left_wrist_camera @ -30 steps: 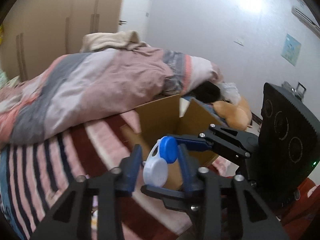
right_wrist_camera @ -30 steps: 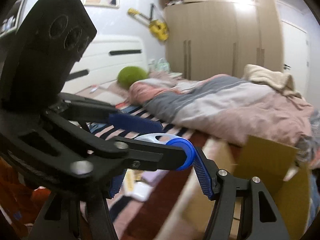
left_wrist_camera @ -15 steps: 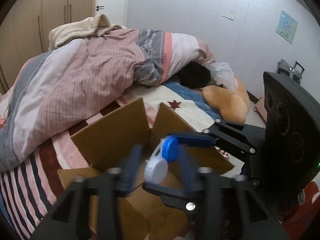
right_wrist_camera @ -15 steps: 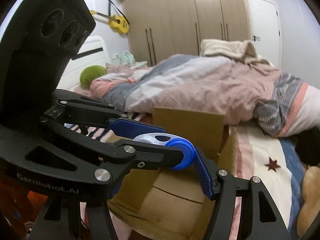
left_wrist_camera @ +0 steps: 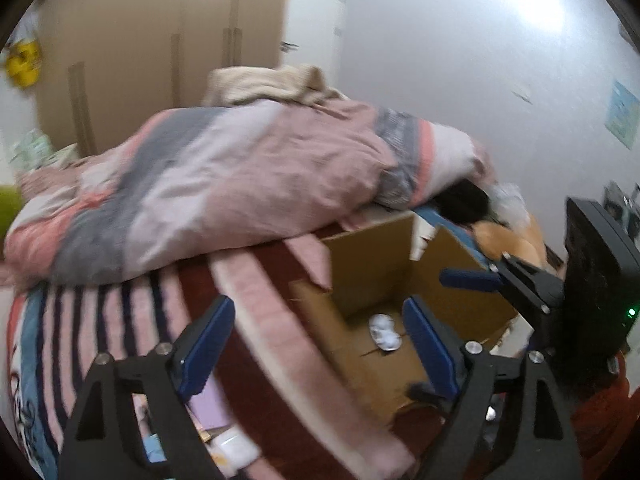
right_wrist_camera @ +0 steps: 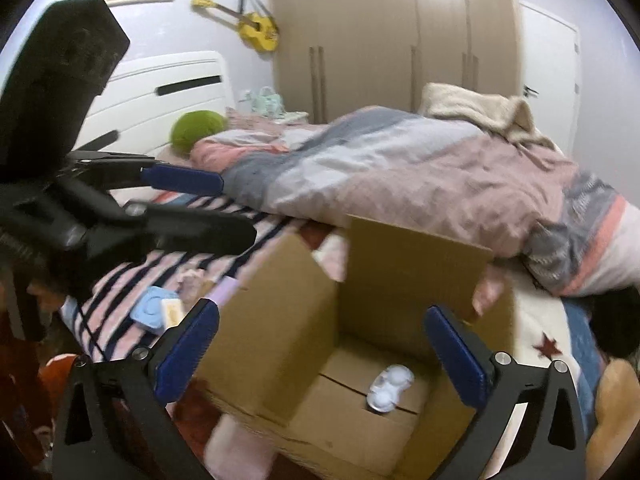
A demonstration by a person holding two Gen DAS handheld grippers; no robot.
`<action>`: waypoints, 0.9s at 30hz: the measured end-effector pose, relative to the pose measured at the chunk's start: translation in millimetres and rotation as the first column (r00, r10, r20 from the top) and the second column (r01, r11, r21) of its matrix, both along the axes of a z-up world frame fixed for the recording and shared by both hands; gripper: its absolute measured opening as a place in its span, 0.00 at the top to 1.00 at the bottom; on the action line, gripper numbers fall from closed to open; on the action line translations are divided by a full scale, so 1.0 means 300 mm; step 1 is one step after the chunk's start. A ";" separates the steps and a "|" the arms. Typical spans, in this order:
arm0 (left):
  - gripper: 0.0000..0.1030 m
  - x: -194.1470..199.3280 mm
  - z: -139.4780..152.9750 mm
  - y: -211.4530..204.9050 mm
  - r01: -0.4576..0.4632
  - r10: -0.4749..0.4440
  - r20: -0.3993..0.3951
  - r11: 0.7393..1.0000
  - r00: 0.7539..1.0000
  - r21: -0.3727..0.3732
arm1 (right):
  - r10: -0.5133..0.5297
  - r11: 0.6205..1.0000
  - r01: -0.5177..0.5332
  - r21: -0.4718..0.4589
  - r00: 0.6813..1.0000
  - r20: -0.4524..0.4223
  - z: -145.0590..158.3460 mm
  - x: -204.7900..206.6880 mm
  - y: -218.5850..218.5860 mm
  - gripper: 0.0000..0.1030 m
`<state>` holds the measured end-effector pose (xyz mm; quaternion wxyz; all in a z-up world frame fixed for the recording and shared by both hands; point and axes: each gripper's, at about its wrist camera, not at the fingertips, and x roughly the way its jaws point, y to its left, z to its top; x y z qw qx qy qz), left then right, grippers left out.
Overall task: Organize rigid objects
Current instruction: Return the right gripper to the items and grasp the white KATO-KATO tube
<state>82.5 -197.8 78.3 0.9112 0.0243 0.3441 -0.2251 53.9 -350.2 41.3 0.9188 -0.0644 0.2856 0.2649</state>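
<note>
Both grippers spread wide, nothing between the fingers. Left gripper (left_wrist_camera: 316, 328) hovers over the open brown cardboard box (left_wrist_camera: 372, 264) on the bed; right gripper (right_wrist_camera: 320, 340) hovers over the same box (right_wrist_camera: 304, 312). Small white two-lobed plastic case (right_wrist_camera: 390, 388) lies on the box floor, below and slightly right of centre between the right fingers, clear of both pads. From the left wrist view, the case (left_wrist_camera: 385, 332) sits just inside the right-hand finger (left_wrist_camera: 426, 344), not touching. Pink-and-grey striped duvet (left_wrist_camera: 240, 184) is piled beyond the box. Light blue square container (right_wrist_camera: 150, 310) with a pale yellow card lies on the striped bedsheet (left_wrist_camera: 72, 320), just left of the right gripper's left finger (right_wrist_camera: 188, 350). Frames are motion-blurred.
</note>
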 end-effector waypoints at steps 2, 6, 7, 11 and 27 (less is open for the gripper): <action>0.18 -0.030 -0.009 0.103 -0.051 0.051 0.013 0.999 0.999 -0.014 | 0.059 0.998 -0.059 -0.008 0.998 -0.013 0.007 -0.020 0.081 0.00; 0.17 -0.080 -0.049 0.273 -0.133 0.134 0.032 0.991 0.990 -0.029 | 0.114 0.992 -0.115 -0.044 0.993 -0.021 -0.002 -0.053 0.244 0.00; 0.17 -0.098 -0.069 0.332 -0.164 0.165 0.037 0.986 0.986 -0.038 | 0.127 0.990 -0.128 -0.053 0.992 -0.025 -0.009 -0.060 0.284 0.00; 0.17 -0.124 -0.144 0.482 -0.248 0.251 0.036 0.967 0.967 -0.063 | 0.192 0.978 -0.196 -0.069 0.979 -0.066 -0.054 -0.075 0.454 0.00; 0.17 -0.084 -0.417 0.689 -0.320 0.319 -0.029 0.946 0.947 -0.057 | 0.203 0.970 -0.229 -0.083 0.950 -0.238 -0.466 0.008 0.683 0.37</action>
